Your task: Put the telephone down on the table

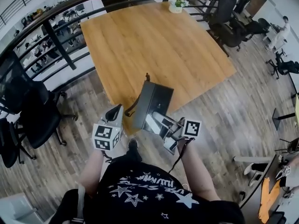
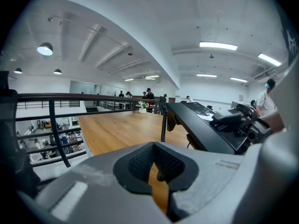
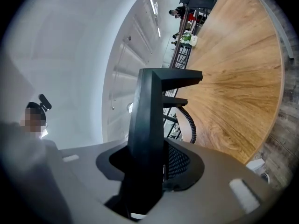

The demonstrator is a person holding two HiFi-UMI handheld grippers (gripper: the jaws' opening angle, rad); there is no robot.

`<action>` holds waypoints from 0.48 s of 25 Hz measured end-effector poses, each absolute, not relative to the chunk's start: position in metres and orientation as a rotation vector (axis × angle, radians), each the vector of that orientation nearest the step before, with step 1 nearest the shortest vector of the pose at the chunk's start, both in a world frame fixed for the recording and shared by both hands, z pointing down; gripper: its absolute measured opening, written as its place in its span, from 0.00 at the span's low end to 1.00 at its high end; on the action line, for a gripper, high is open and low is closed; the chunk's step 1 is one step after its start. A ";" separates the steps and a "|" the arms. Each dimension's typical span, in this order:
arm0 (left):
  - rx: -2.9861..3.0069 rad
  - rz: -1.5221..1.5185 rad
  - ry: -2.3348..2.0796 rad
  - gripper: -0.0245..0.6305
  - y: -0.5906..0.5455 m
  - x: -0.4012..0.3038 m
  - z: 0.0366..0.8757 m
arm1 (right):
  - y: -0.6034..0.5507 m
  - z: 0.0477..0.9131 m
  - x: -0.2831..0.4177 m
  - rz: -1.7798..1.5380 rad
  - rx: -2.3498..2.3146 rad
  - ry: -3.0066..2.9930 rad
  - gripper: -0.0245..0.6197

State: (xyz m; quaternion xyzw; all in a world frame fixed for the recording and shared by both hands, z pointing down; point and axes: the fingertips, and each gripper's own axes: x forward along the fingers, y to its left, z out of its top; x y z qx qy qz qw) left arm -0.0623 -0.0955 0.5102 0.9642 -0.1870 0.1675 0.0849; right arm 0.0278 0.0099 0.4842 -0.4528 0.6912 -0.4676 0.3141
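— Grip looks sound from where I stand. The right gripper [image 1: 163,127] has its jaws clamped on one edge of the black, slab-shaped desk telephone [image 1: 152,101]. The telephone hangs tilted in the air at the near edge of the broad, pale wooden table [image 1: 154,41] and is not resting on it yet.

— And the left gripper [image 1: 114,112]?

— Its jaws are drawn together on nothing, just beside the telephone's black coiled cord [image 1: 132,108]. It carries no load.

— So how should the set-down go?

— I'd bring the set well over the wood first, away from that corner. A base landing half off the edge could tip to the floor. Then I'd level it, because it rides nearly on its side. After that, lower it until the underside sits flat, and only then let the jaws go.

— The cord?

— That's my worry. It loops out beside the body, so it could get trapped underneath. The free gripper could nudge it aside.
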 end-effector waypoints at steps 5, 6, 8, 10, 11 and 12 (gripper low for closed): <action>2.863 0.489 -0.547 0.04 -0.136 -0.045 0.514 | -0.028 0.488 0.048 -1.241 -1.233 1.799 0.30; 2.860 0.486 -0.543 0.04 -0.142 -0.042 0.515 | -0.036 0.488 0.052 -1.243 -1.245 1.794 0.30; 2.848 0.478 -0.531 0.04 -0.155 -0.038 0.515 | -0.051 0.486 0.059 -1.245 -1.264 1.782 0.30; 2.832 0.461 -0.522 0.04 -0.168 -0.036 0.512 | -0.066 0.482 0.062 -1.242 -1.273 1.771 0.30; 2.827 0.456 -0.522 0.04 -0.175 -0.036 0.511 | -0.073 0.481 0.063 -1.242 -1.275 1.766 0.30; 2.823 0.453 -0.526 0.04 -0.181 -0.036 0.511 | -0.078 0.480 0.064 -1.245 -1.277 1.762 0.30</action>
